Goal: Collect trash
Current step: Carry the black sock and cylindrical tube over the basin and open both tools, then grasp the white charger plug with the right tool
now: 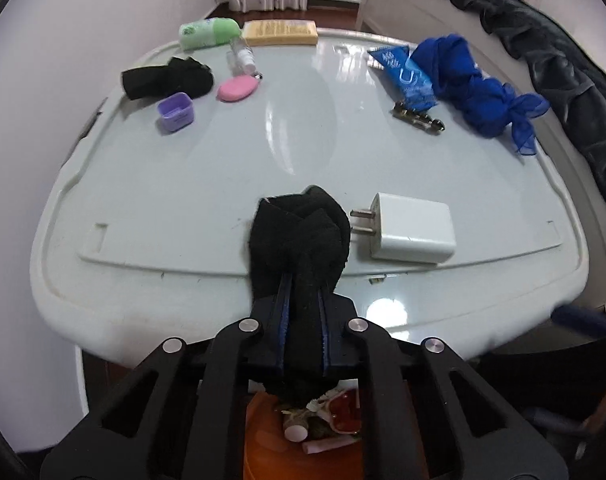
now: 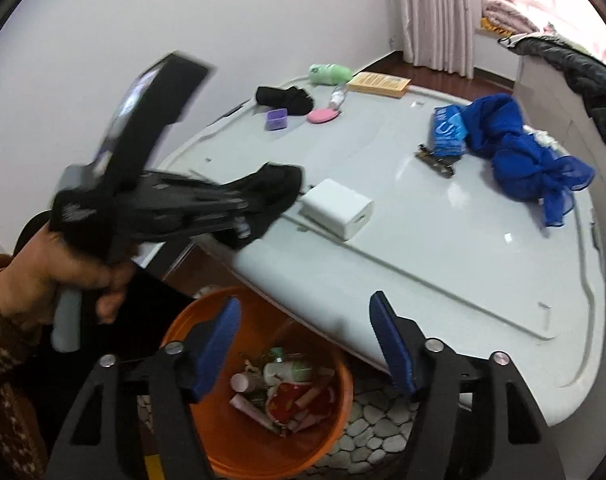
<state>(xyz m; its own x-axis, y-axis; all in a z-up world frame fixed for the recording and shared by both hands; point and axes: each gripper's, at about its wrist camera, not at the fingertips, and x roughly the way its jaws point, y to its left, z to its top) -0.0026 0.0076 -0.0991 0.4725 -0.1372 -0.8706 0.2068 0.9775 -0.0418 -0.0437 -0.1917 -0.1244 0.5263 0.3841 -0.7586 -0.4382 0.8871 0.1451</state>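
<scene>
My left gripper (image 1: pixel 303 285) is shut on a black sock (image 1: pixel 299 236), which bulges out past its fingertips just above the near edge of the pale table (image 1: pixel 163 208). The right wrist view shows the same sock (image 2: pixel 273 194) drooping from that gripper, with a person's hand (image 2: pixel 63 272) on its handle. My right gripper (image 2: pixel 305 302) stands open with nothing between its blue pads (image 2: pixel 391 344). It hovers over an orange bin (image 2: pixel 231 440) on the floor, which holds wrappers, tubes and other trash. The bin (image 1: pixel 259 432) also shows under the left gripper.
A white charger (image 1: pixel 411 234) lies beside the held sock. Farther back lie another black sock (image 1: pixel 167 78), a purple box (image 1: pixel 175 112), a pink case (image 1: pixel 237 88), a green pack (image 1: pixel 209 33), a yellow box (image 1: pixel 279 33), a blue packet (image 1: pixel 409 76) and a blue cloth (image 1: pixel 483 96).
</scene>
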